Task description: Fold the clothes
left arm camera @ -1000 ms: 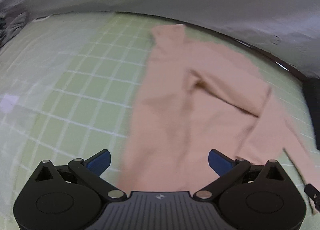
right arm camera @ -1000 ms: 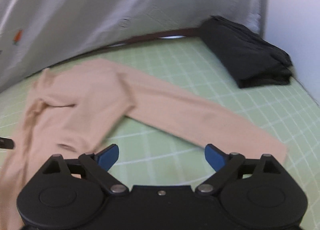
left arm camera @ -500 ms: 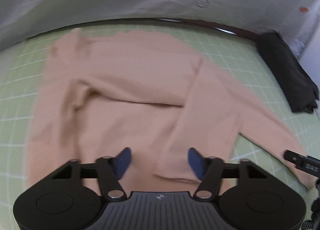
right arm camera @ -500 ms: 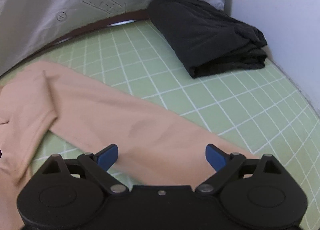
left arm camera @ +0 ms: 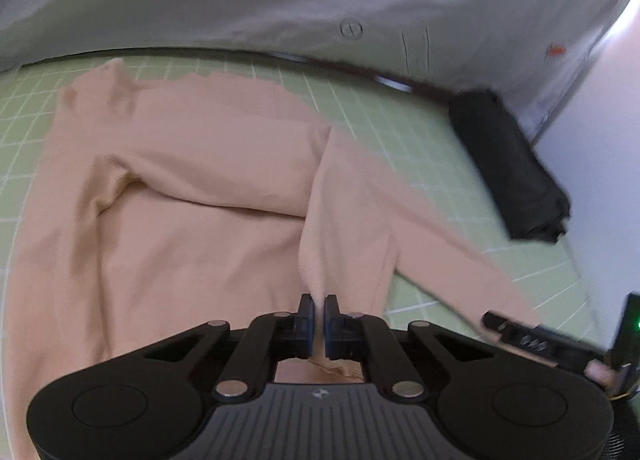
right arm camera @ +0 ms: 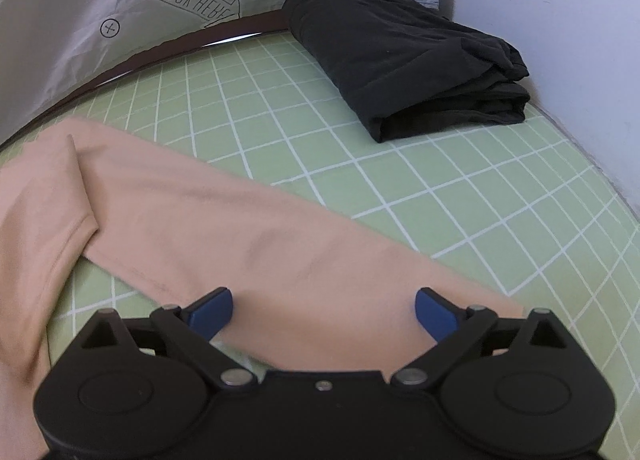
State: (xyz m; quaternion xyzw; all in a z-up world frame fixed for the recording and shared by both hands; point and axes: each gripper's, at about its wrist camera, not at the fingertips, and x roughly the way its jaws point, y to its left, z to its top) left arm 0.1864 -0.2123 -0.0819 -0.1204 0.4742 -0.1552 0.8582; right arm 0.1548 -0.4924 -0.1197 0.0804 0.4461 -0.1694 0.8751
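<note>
Two grippers under my control: left gripper (left arm camera: pixel 319 314) pinches a fold of the peach sweater (left arm camera: pixel 192 196) spread on the green grid mat (right arm camera: pixel 440 196); right gripper (right arm camera: pixel 323 310) gapes over its sleeve (right arm camera: pixel 280 244). Black folded garment (right arm camera: pixel 404 72) lies beyond.

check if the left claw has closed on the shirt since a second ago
Yes. The left claw was wide open then; now it is shut on the peach shirt, pinching a fold near its hem.

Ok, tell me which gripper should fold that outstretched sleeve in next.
Right. The right gripper is open, its fingers straddling the outstretched sleeve near the cuff, so it likely only needs to close. The left gripper is already shut on the peach top near its hem.
</note>
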